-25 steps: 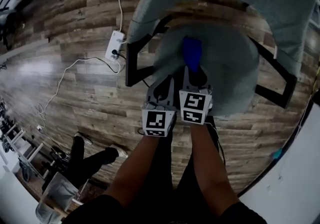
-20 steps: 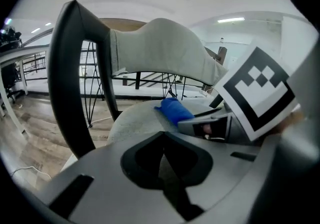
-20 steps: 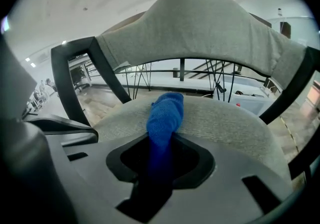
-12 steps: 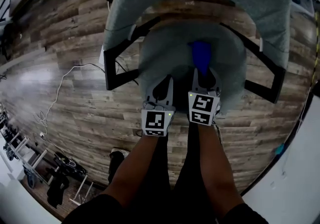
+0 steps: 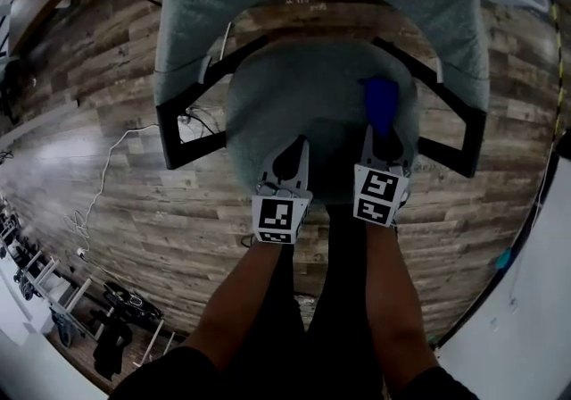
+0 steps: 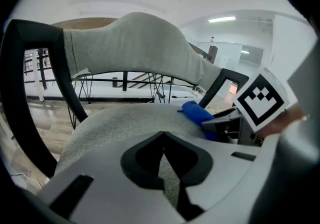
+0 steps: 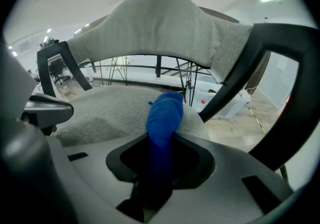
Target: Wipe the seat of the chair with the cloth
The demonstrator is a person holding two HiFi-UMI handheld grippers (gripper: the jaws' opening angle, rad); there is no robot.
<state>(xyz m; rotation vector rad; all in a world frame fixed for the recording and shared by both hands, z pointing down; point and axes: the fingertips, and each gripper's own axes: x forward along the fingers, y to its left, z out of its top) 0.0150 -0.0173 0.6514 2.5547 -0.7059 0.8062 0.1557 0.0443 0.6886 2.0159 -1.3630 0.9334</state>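
The blue cloth (image 5: 381, 104) is gripped at its near end by the right gripper (image 5: 383, 141), whose jaws are clamped on it. The free end is laid forward as a narrow bunched roll on the grey upholstered seat (image 5: 303, 95), close to the seat's right edge and about midway between its front and back edges. The left gripper (image 5: 287, 162) is held at the seat's front edge with its jaws pressed together on nothing; only seat fabric is seen past them, and contact with the seat cannot be judged. Several risks may be expected. Because the cloth is bunched, only a thin strip would be wiped at each pass, and the middle and left of the seat could be missed. The textured fabric may drag on the cloth, so it could be pulled out of the jaws or rolled over. The black right armrest (image 5: 459, 135) is near, and it could be knocked by a sideways stroke. No container is to be seen in any view, so nothing is held in one.
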